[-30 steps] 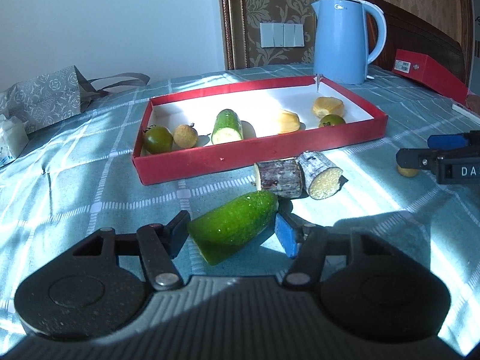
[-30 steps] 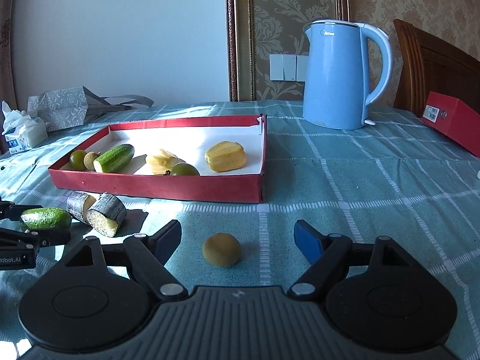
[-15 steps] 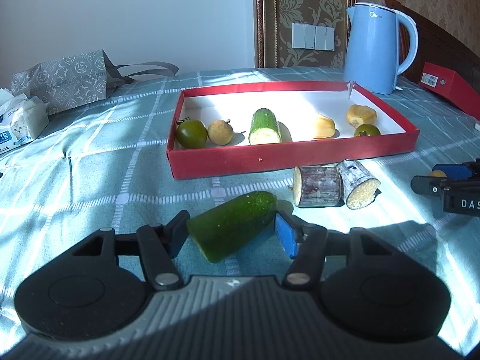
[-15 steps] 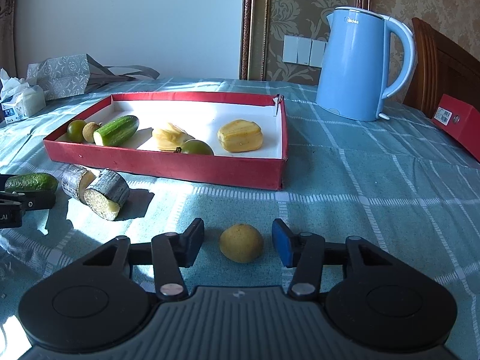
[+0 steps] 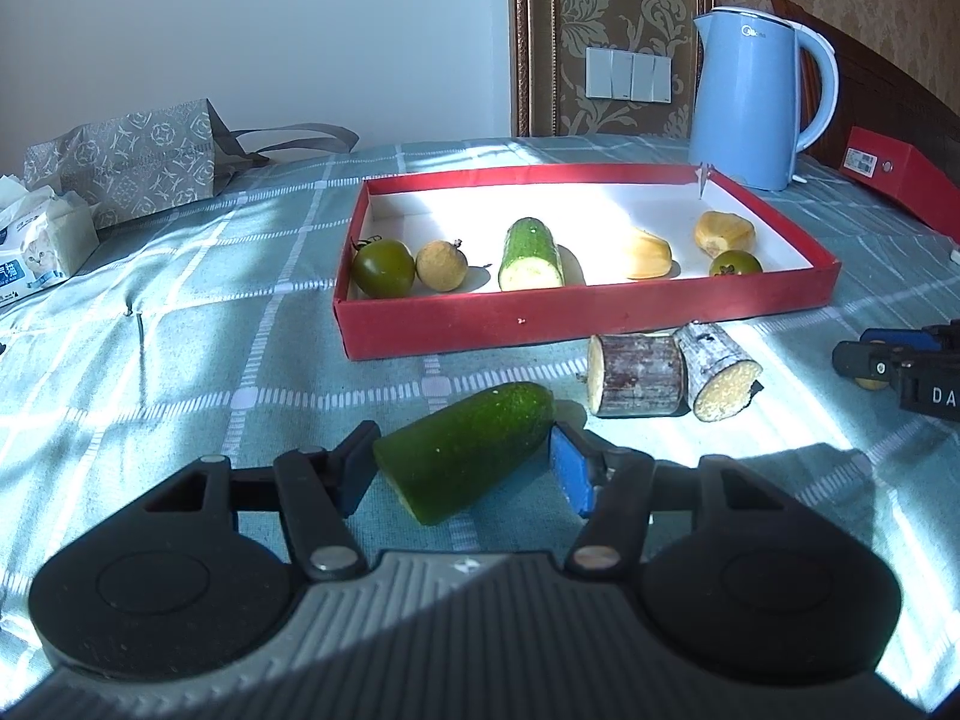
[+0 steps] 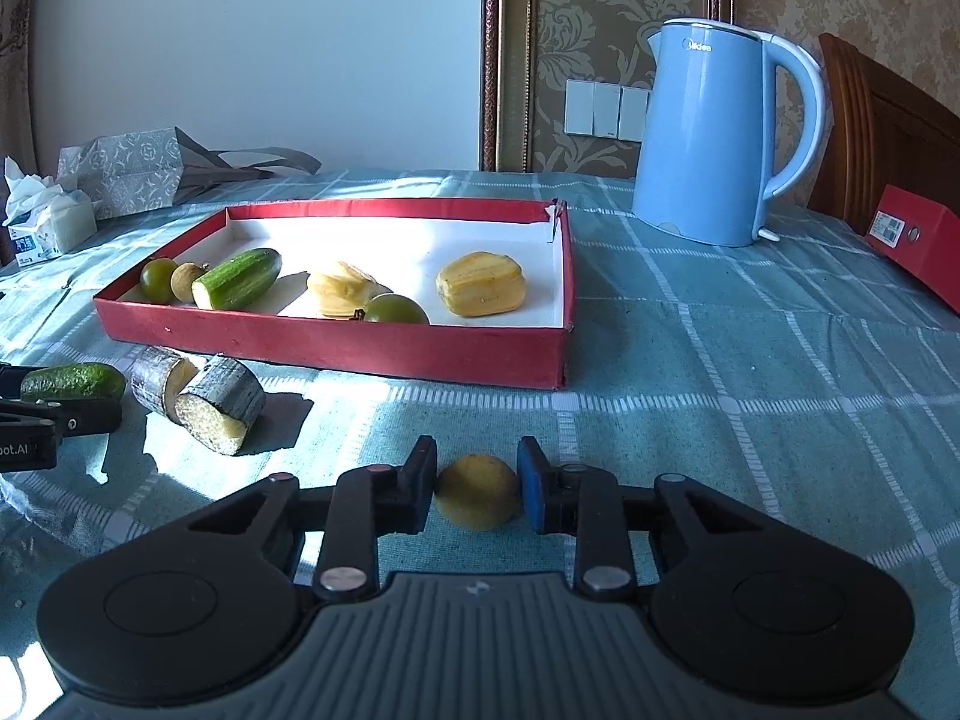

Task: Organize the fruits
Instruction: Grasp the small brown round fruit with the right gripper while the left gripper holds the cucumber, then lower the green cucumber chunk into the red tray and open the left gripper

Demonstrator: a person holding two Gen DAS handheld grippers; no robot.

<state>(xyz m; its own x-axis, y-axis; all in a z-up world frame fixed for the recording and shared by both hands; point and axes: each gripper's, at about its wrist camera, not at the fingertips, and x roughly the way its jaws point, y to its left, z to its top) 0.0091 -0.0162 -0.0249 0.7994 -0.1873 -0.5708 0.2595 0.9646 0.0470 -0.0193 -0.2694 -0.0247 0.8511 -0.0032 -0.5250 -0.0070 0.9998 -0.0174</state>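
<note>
My left gripper (image 5: 465, 468) is shut on a green cucumber half (image 5: 465, 450), which lies slantwise between its pads, low over the cloth in front of the red tray (image 5: 540, 324). My right gripper (image 6: 476, 483) has its jaws closing, and the pads press on both sides of a small round yellow fruit (image 6: 477, 492) on the cloth. The tray (image 6: 336, 348) holds two green tomatoes, a small tan fruit, another cucumber half (image 6: 237, 279) and two yellow pieces. Two cut sugarcane pieces (image 5: 636, 375) (image 6: 198, 396) lie just outside the tray's near wall.
A blue kettle (image 5: 756, 96) stands behind the tray's far right corner. A red box (image 5: 900, 180) lies at the right edge by a wooden chair. A grey paper bag (image 5: 132, 156) and a tissue pack (image 5: 42, 246) sit at the far left.
The right gripper's jaws have closed from wide apart onto the yellow fruit. The left gripper keeps its hold on the cucumber half and has swung slightly, so the tray sits further right in its view.
</note>
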